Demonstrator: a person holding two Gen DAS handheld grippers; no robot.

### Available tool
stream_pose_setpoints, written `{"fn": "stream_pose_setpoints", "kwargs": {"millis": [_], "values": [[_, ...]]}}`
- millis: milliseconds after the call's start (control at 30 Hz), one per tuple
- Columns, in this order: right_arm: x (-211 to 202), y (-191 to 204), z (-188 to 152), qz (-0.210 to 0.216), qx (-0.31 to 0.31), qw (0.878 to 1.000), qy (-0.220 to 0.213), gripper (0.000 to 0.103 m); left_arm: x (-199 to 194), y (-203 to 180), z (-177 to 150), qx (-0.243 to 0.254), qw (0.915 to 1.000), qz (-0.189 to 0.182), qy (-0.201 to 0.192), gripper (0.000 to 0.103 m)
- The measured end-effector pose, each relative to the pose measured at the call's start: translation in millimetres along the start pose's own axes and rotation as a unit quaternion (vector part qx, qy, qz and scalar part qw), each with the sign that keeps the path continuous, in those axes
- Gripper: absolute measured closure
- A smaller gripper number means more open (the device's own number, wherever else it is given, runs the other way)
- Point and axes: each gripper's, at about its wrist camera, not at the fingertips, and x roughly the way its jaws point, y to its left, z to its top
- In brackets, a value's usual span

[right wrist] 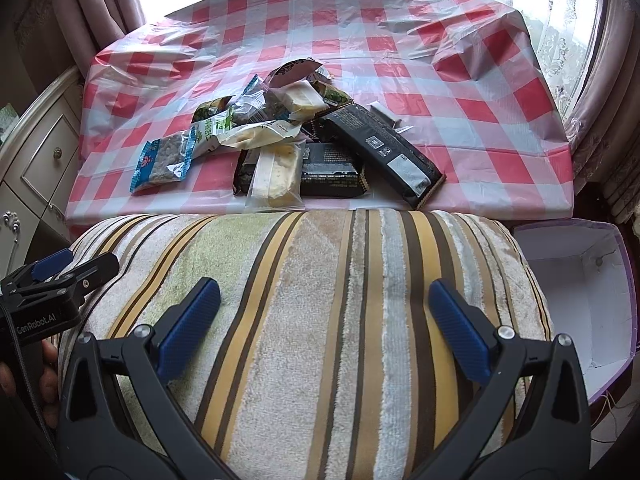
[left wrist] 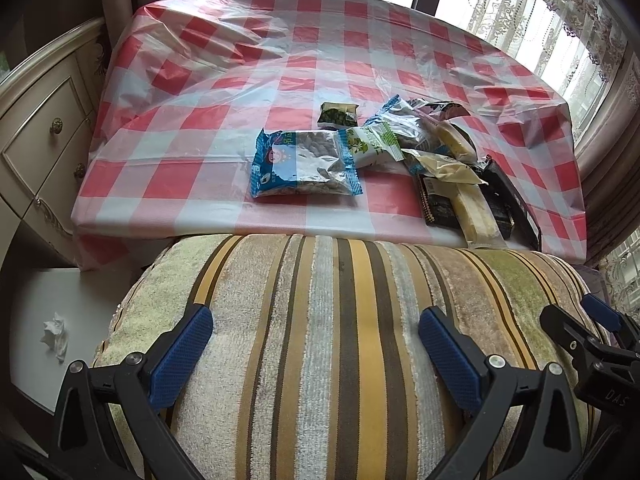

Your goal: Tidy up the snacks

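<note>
A: Report task status

B: Not started, by the look of it. All snacks lie in one loose heap on the checked tablecloth (right wrist: 460, 92). Nothing is sorted, and nothing is held

A: State of each gripper

B: Left gripper (left wrist: 316, 356): jaws spread wide, empty, above the striped cushion (left wrist: 340, 300). Right gripper (right wrist: 324, 332): the same, jaws spread, empty, above the same cushion. Both are short of the table edge and well apart from the snacks

A: Location of the items

B: The blue seed packet (left wrist: 304, 164) lies flat at the left of the heap, the only item mostly clear of the others; the green-and-white packet (left wrist: 370, 146) overlaps its right end. A small dark green packet (left wrist: 338, 114) sits just behind. To the right, two black bars: the short black bar (right wrist: 332, 170) under the clear pastry sleeve (right wrist: 276, 174), and the long black bar (right wrist: 384, 150) resting at an angle over it. More wrapped pastries and foil packets are stacked behind; their count cannot be told

A: Destination

B: An open white-lined box (right wrist: 580, 288) stands to the right, below table level, and appears empty. It is probably the container, though the task does not name it

A: Remaining work

B: All of it: every item is still to be picked and placed. The overlapping wrappers suggest lifting top pieces first
</note>
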Motion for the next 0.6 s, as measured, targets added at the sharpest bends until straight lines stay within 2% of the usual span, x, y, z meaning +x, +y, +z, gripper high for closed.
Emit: {"fn": "stream_pose_setpoints", "kwargs": {"millis": [600], "values": [[0.4, -1.9, 1.4, 0.004, 0.003, 1.0, 0.001, 0.0, 5.8, 0.2, 1.4, -0.003, 1.0, -0.001, -0.009, 0.0]]}}
